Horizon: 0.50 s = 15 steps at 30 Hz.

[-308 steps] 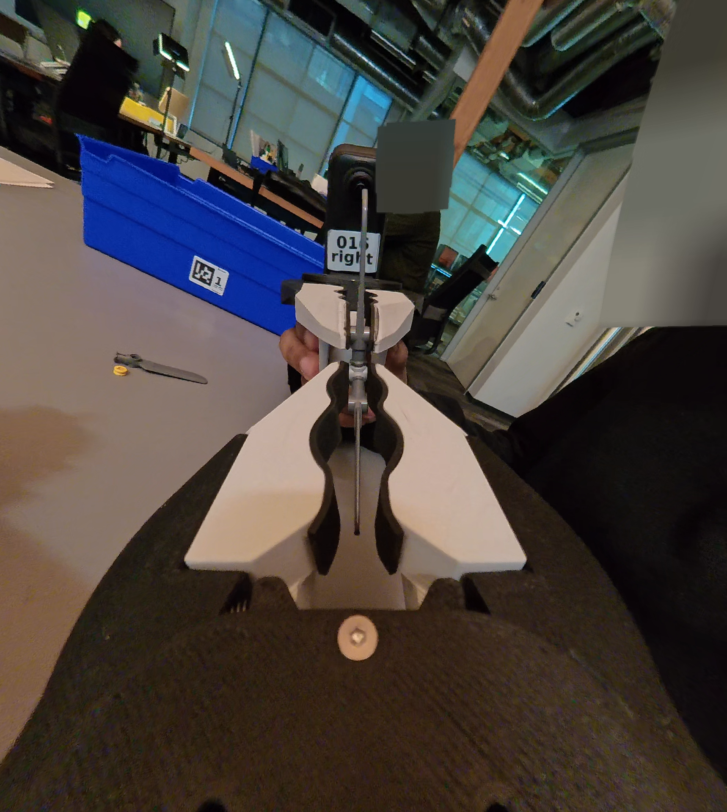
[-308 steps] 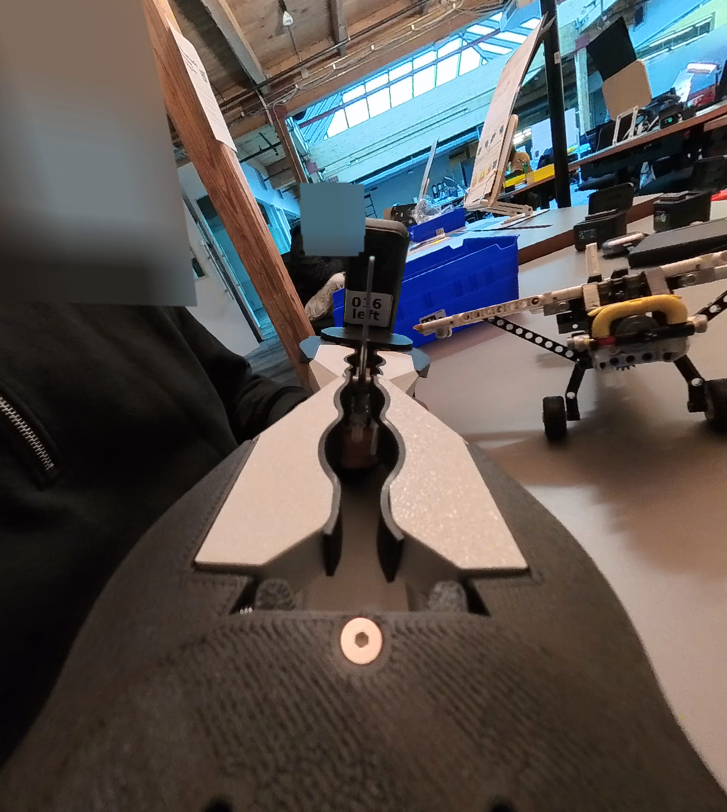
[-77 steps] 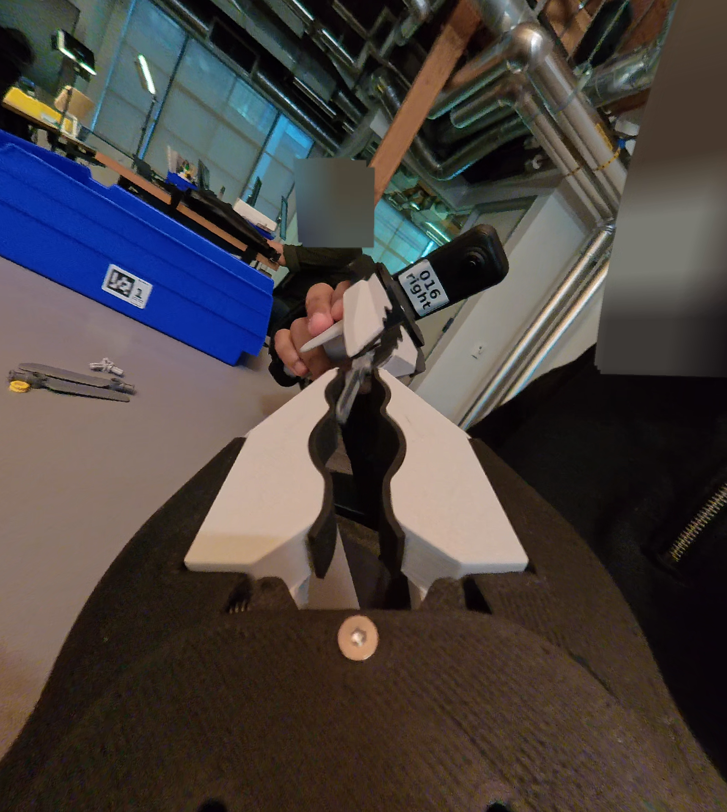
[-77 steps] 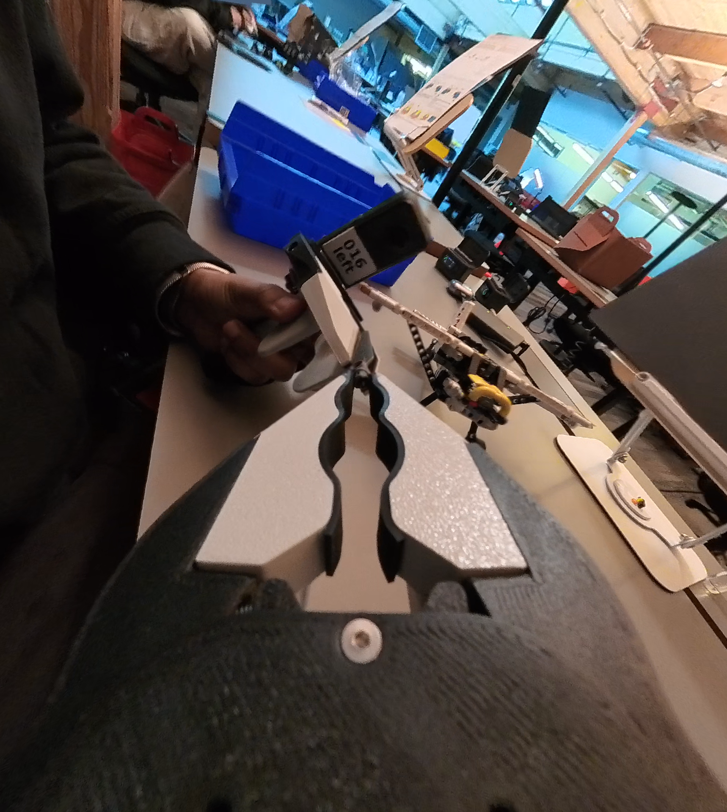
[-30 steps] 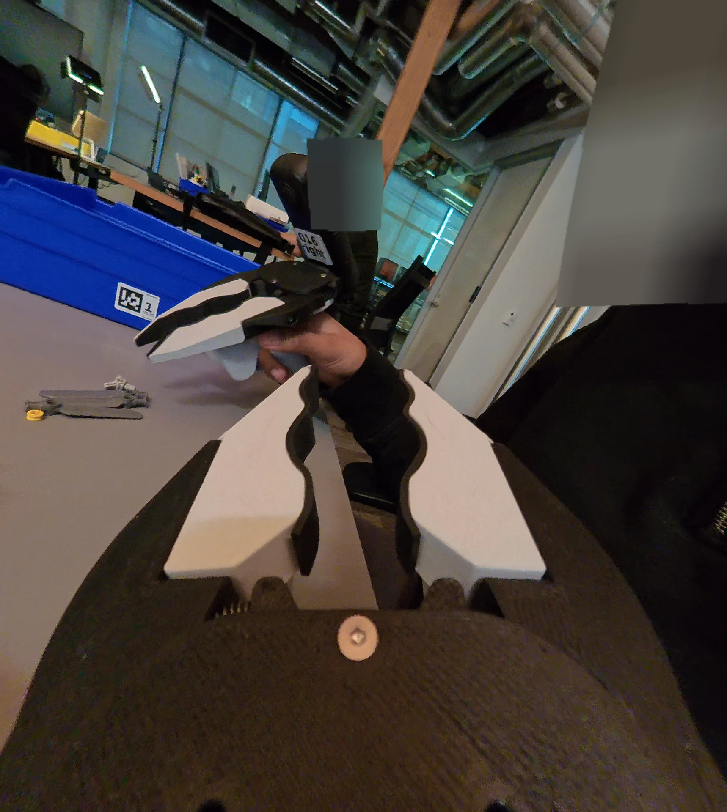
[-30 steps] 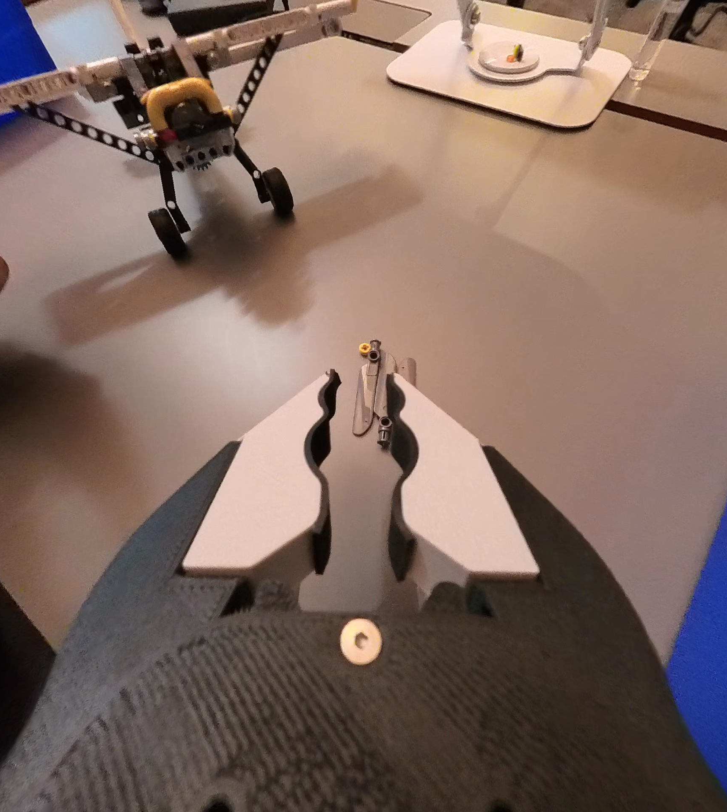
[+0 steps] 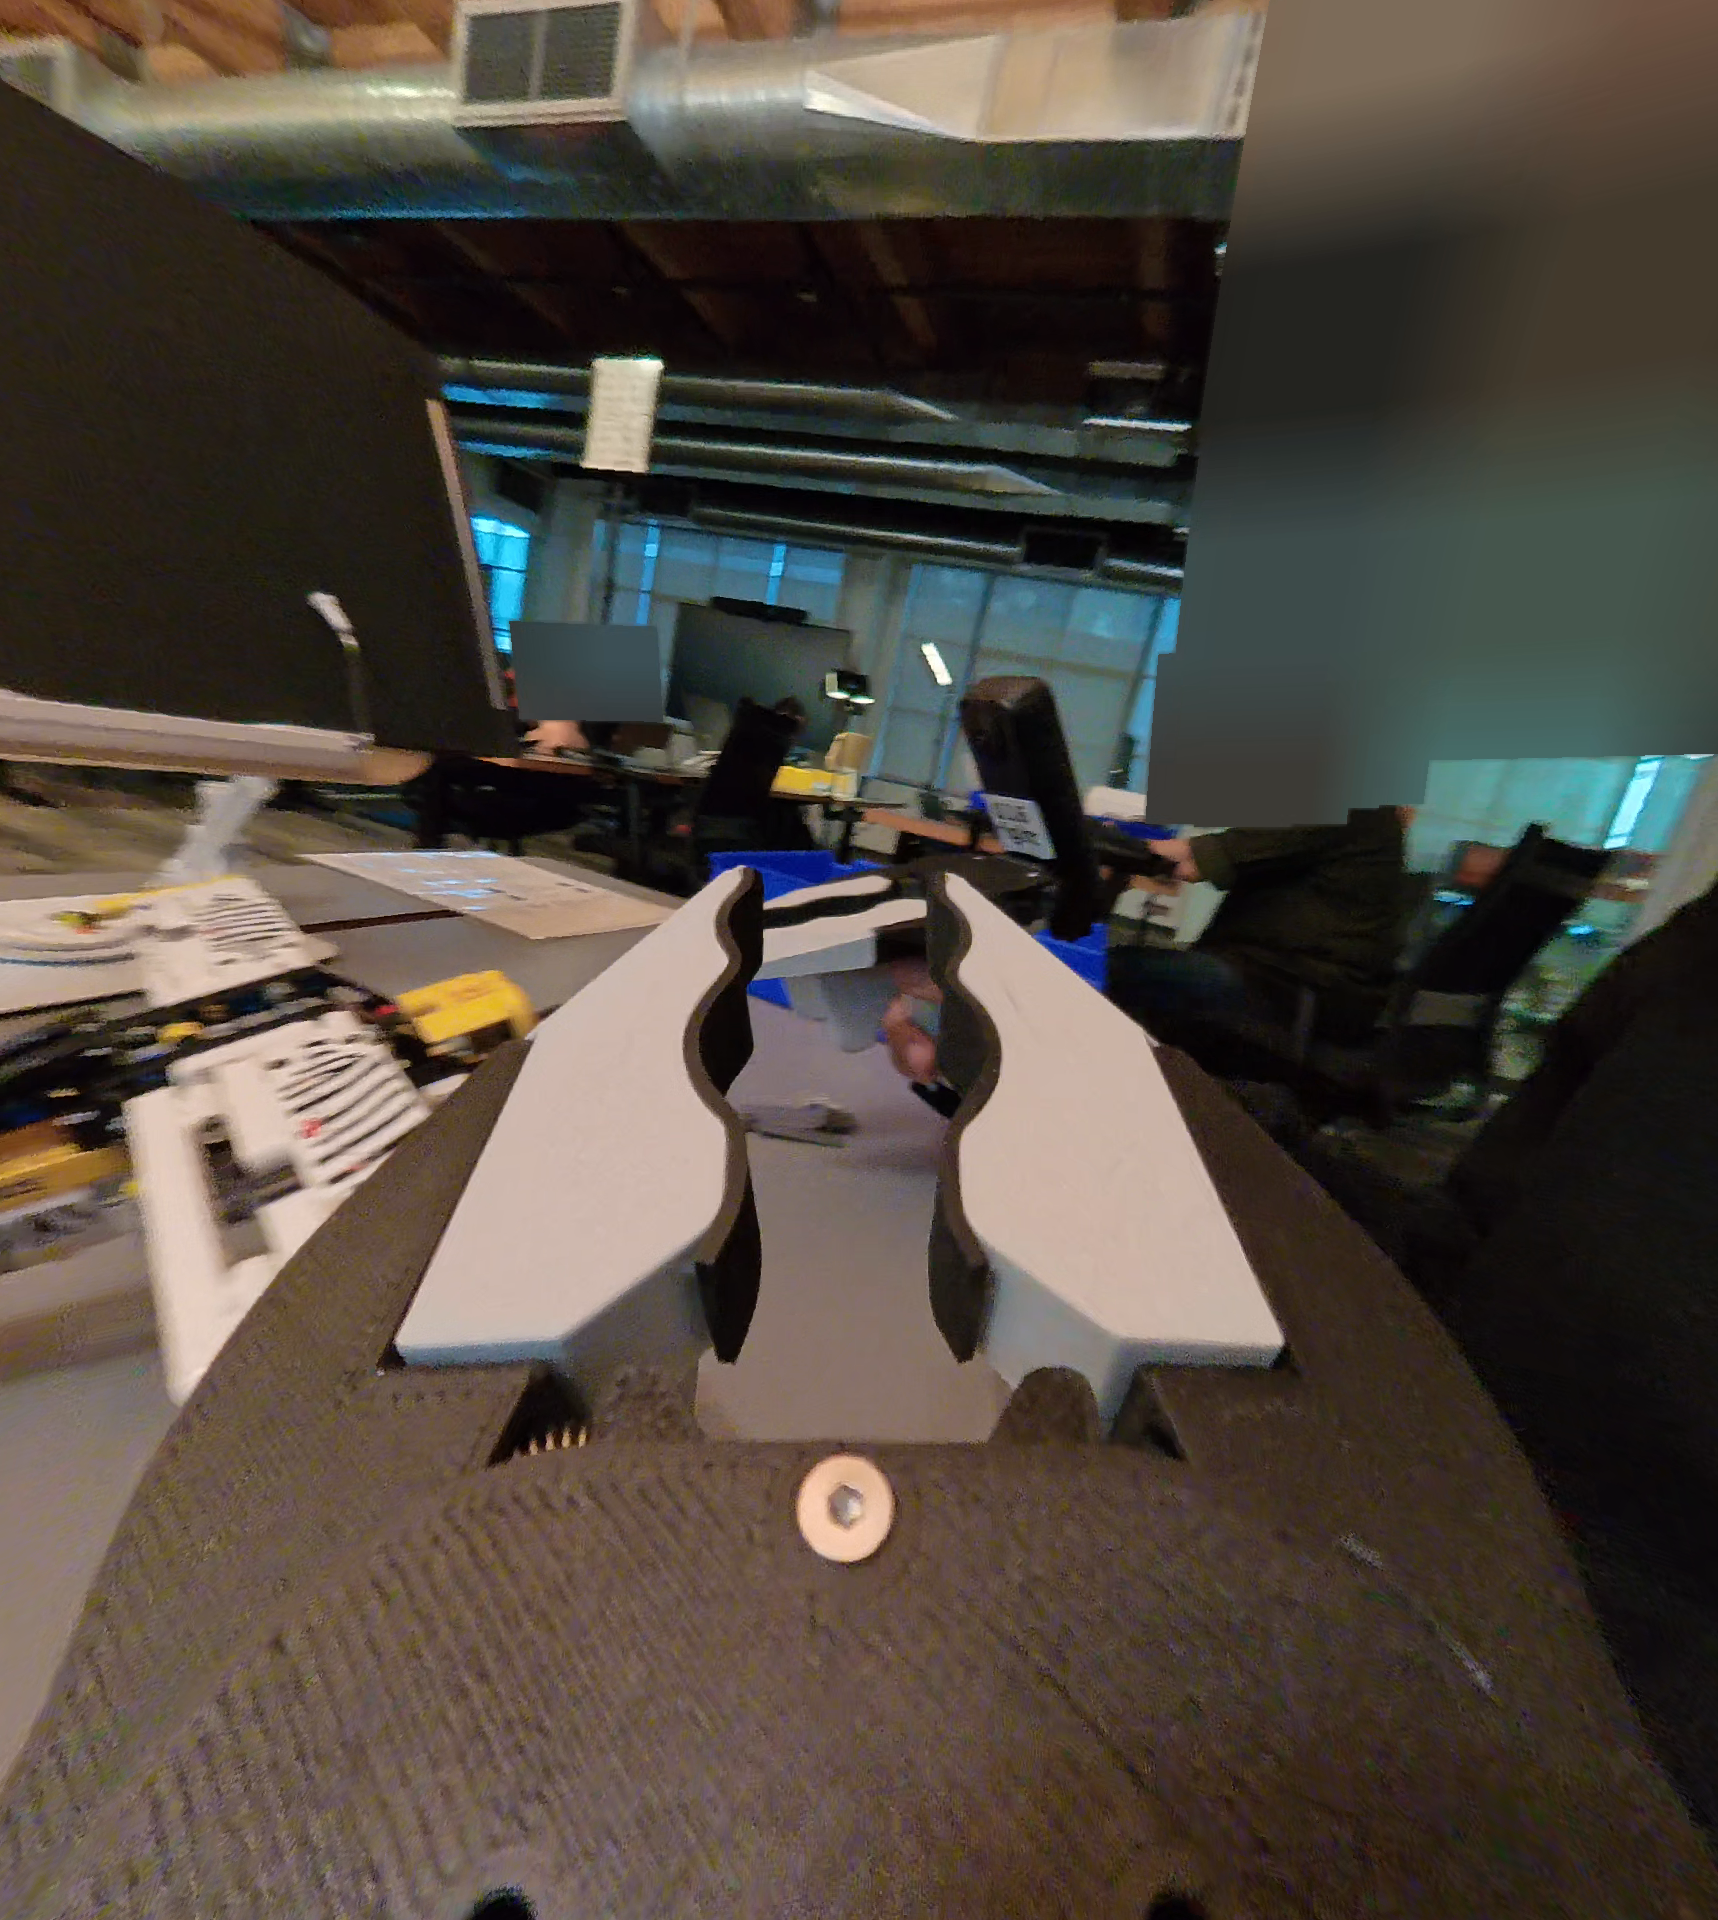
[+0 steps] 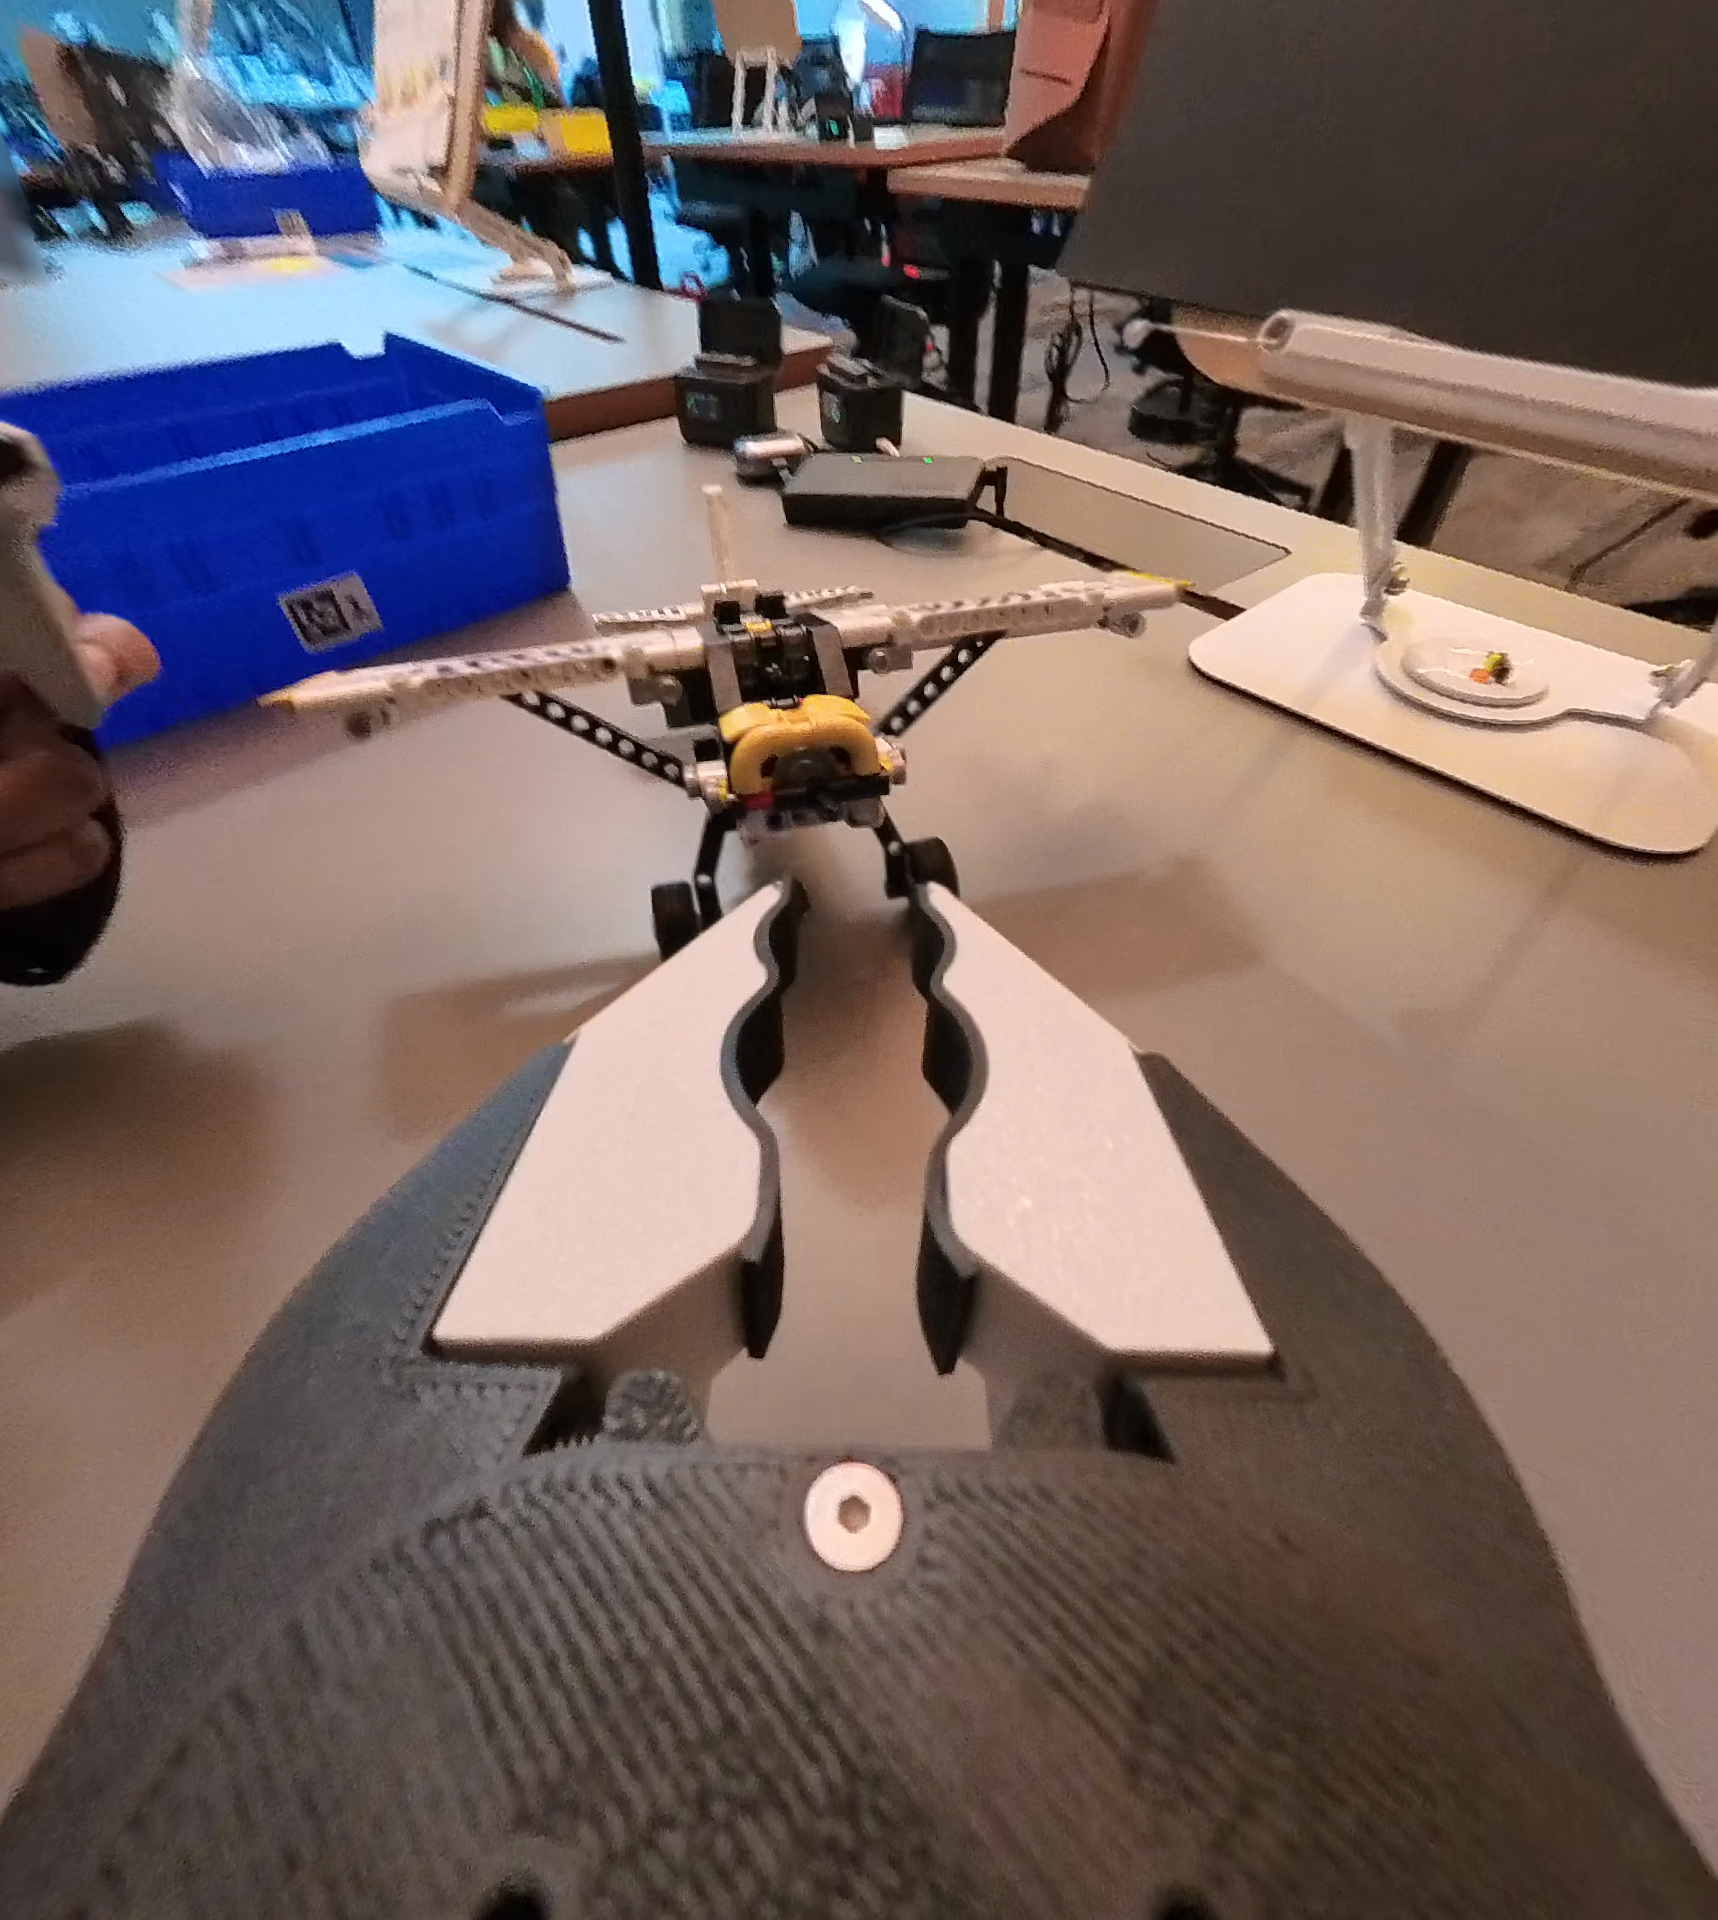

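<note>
- Grey tabletop (image 8: pixel 1354 1039) is carrying every item noted below.
- Right gripper (image 8: pixel 860 904) is hovering low over the table with its jaws standing partly apart; nothing is lying between the pads, and bare table is showing through the gap.
- Brick-built model plane (image 8: pixel 782 717), white-winged with a yellow nose piece and black struts, is standing on its small wheels just beyond the right gripper's fingertips, apart from them.
- Blue bin (image 8: pixel 315 520) is sitting at far left behind the plane's wing.
- White base plate (image 8: pixel 1457 727) with a small round dish is resting at far right, under a slanting grey tube (image 8: pixel 1561 405).
- Black charger box (image 8: pixel 876 488) is lying on the far side of the table, behind the plane.
- Left gripper (image 7: pixel 844 904) is being held above the table, its jaws partly apart and gripping nothing.
- The right gripper is appearing beyond those fingertips in the left wrist view, held in a hand (image 7: pixel 912 1029) and well apart from them.
- Small grey parts (image 7: pixel 793 1120), seemingly flat strips, though blur is making them hard to read, are lying on the table beyond the left gripper's jaws.
- The model plane is showing blurred at near left in the left wrist view.
</note>
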Each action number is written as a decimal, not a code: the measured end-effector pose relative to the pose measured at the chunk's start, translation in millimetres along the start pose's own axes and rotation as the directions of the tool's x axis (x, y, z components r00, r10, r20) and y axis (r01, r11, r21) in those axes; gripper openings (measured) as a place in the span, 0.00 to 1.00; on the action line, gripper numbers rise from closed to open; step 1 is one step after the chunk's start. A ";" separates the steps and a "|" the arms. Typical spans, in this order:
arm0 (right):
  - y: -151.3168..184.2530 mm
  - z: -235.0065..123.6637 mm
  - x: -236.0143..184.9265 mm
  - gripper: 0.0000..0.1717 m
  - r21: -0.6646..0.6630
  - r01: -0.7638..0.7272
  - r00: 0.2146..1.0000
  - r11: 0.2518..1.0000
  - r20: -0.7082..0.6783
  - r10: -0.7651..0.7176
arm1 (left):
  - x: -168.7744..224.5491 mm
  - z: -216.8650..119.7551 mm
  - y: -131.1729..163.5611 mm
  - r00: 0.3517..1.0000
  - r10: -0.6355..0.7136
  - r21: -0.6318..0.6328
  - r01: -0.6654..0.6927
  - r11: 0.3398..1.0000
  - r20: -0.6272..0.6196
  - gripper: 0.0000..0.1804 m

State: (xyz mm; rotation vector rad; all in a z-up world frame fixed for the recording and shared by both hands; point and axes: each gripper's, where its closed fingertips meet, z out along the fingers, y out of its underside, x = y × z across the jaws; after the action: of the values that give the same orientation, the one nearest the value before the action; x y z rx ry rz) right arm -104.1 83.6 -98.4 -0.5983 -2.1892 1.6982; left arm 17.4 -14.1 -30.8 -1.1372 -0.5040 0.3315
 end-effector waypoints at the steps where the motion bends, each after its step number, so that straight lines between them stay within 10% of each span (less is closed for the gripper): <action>1: -0.7 1.8 -1.0 0.11 0.022 -0.028 0.999 0.999 0.020 0.027 | -7.1 -3.4 -0.7 0.999 0.027 -0.008 -0.027 1.000 0.036 0.16; 15: 8.7 2.9 0.0 0.14 0.111 -0.182 0.977 0.977 0.131 0.167 | -96.7 -37.3 2.2 0.881 0.143 -0.087 -0.117 0.989 0.452 0.41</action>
State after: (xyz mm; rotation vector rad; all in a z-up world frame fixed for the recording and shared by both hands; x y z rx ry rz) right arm -104.3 83.0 -107.5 -0.6901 -2.1479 1.9914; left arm -43.8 -90.2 -65.6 -1.1520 -0.8583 0.7171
